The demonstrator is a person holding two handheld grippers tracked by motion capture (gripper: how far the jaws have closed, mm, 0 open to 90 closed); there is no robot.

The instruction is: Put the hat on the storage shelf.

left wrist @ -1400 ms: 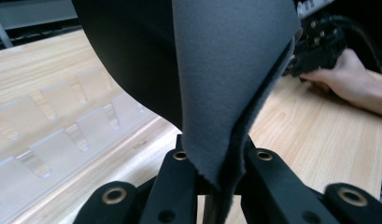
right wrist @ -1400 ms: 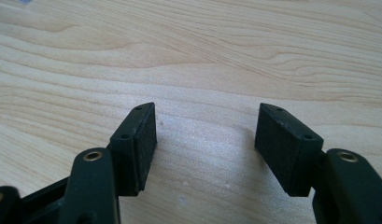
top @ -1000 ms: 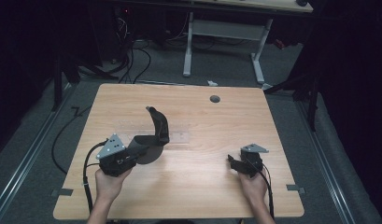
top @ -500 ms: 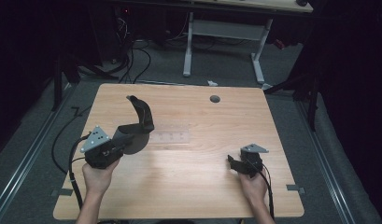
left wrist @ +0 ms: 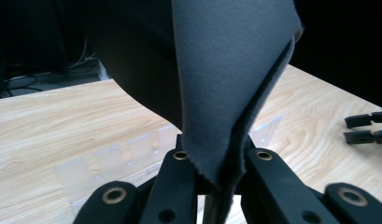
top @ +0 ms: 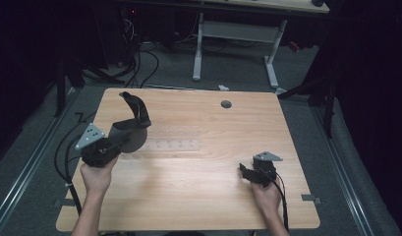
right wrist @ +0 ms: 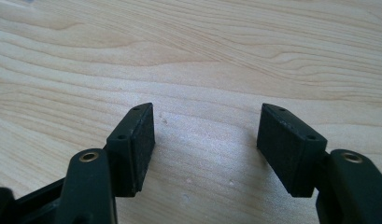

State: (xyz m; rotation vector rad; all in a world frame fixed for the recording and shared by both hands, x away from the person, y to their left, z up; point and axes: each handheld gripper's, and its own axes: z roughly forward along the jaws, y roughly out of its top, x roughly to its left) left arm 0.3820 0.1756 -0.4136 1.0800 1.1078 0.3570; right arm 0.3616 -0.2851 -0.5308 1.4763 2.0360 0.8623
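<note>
At the light wooden table's (top: 188,196) left, the left gripper (top: 121,142) pinches a folded dark grey cloth piece (top: 134,120) above the tabletop, beside a clear plastic strip (top: 174,138). At right, the right gripper (top: 246,172) rests spread, empty.

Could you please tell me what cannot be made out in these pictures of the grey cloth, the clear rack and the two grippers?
- Clear rack, high view: faint and glare-washed; slot details too small.
- Rack, left gripper view: near part hidden behind the grey cloth.
- Cloth: top cut off by the frame there.
- Left gripper: pads hidden by the cloth.
- Right gripper: body cut off below.
</note>
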